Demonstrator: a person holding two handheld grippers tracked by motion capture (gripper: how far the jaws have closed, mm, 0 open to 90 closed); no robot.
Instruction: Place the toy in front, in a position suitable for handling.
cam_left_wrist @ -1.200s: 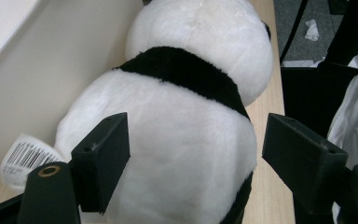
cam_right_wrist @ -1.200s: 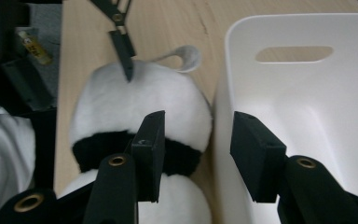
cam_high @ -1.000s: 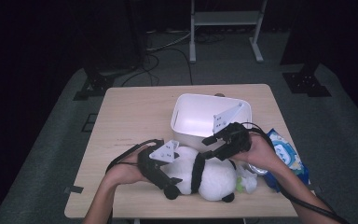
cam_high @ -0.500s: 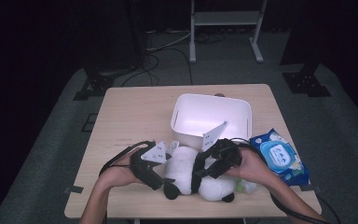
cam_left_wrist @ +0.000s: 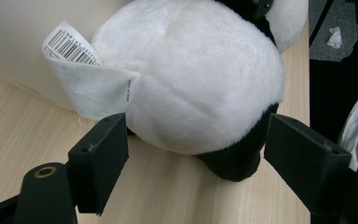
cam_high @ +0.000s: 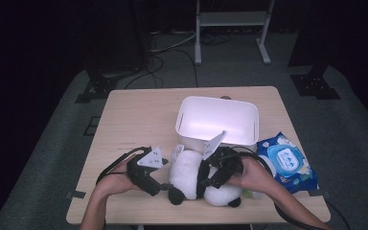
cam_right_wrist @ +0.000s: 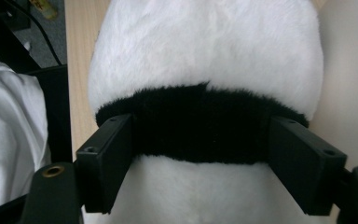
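Plush panda (cam_high: 199,178) is lying at the table's (cam_high: 139,120) 6 o'clock edge, just before the white bin (cam_high: 217,120), so I'm bracketing it for a two-handed lift: left gripper (cam_left_wrist: 193,154) wide around its rump, right gripper (cam_right_wrist: 200,135) wide, touching its black band.

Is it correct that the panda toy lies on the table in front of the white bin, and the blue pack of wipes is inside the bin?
Not quite. The panda toy does lie on the table in front of the white bin, but the high view shows the blue pack of wipes on the table beside the bin, not inside it.
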